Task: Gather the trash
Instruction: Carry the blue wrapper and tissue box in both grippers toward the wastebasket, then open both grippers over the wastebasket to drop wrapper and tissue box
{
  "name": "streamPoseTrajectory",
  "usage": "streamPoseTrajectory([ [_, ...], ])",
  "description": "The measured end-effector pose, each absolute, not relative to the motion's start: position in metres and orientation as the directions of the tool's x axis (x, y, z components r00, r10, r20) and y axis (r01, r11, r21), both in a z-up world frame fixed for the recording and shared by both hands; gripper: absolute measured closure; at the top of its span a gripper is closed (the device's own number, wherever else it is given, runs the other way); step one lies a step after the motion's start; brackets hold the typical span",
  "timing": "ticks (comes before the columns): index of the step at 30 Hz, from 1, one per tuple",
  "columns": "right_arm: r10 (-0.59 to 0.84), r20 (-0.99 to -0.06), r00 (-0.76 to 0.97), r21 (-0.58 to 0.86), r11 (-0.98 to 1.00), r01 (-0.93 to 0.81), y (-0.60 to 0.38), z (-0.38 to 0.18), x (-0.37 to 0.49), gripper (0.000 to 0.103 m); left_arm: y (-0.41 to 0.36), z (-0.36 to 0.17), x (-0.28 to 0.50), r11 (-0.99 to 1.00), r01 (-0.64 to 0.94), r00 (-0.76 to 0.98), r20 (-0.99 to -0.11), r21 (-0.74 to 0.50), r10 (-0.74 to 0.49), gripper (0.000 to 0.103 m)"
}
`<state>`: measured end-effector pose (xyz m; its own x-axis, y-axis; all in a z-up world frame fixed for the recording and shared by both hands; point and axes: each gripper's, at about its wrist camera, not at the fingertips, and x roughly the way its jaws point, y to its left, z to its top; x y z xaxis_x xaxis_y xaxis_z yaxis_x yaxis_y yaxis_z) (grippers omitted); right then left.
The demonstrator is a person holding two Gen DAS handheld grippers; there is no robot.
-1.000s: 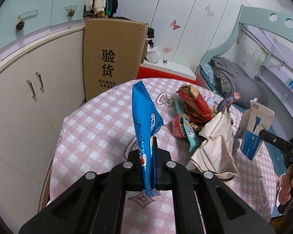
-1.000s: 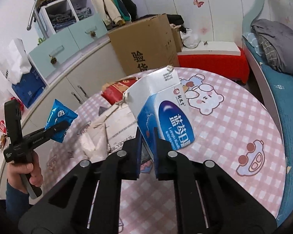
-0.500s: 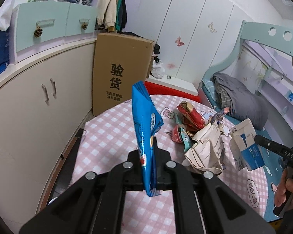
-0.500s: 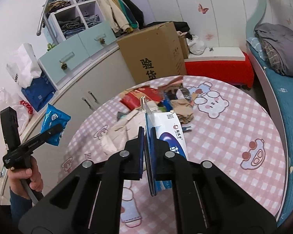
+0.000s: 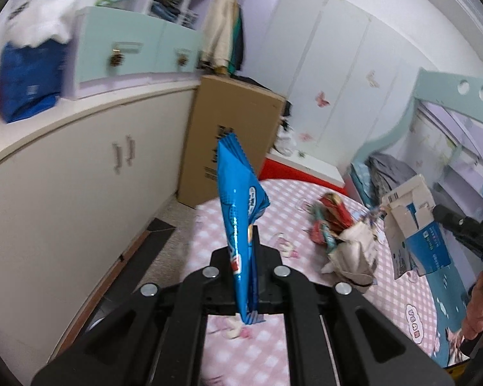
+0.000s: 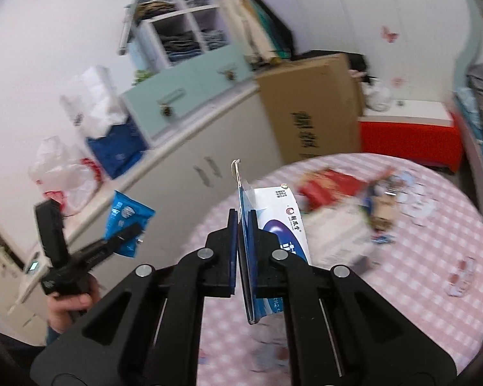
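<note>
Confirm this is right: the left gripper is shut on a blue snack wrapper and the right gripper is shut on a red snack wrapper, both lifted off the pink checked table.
Not quite. The right gripper is shut on a blue and white carton, not a red wrapper; the right wrist view shows it. The left gripper does hold the blue snack wrapper above the table.

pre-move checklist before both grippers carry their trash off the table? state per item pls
1. Left gripper shut on blue snack wrapper: ok, wrapper stands up between the pads.
2. Right gripper shut on blue-and-white carton: ok, pinched by one flattened panel.
3. Both items off the pink checked table: ok.
4. Grippers apart from each other: ok, no contact in either view.
5. Trash bin or bag located: cannot tell, none recognisable in view.
6. Table cleared: not ok, pile of wrappers and crumpled paper bag remain.
</note>
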<state>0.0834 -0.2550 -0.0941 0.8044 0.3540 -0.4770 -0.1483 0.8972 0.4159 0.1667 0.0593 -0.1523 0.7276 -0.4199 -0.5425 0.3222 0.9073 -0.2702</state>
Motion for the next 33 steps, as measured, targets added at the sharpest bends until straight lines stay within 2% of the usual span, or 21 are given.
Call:
streamPoseTrajectory([
  [8, 0.546, -0.476, 0.689, 0.404, 0.832, -0.381, -0.131, -0.080, 0.132, 0.097, 0.157, -0.166, 0.153, 0.953, 0.114, 0.780, -0.568, -0.282, -0.262, 0.098],
  [15, 0.681, -0.520, 0.516, 0.461, 0.732, -0.501, -0.013, -0.114, 0.173, 0.097, 0.239, -0.211, 0.147, 0.955, -0.080, 0.742, -0.657, -0.284, -0.134, 0.098],
  [23, 0.691, -0.642, 0.333, 0.520, 0.711, -0.473, 0.081, -0.200, 0.215, 0.097, 0.285, -0.298, 0.171, 0.938, -0.187, 0.613, -0.781, -0.291, -0.120, 0.098],
  [33, 0.565, -0.808, 0.170, 0.503, 0.810, -0.301, 0.139, -0.347, 0.255, 0.097, 0.298, -0.427, 0.215, 0.918, -0.237, 0.431, -0.881, -0.319, -0.194, 0.098],
])
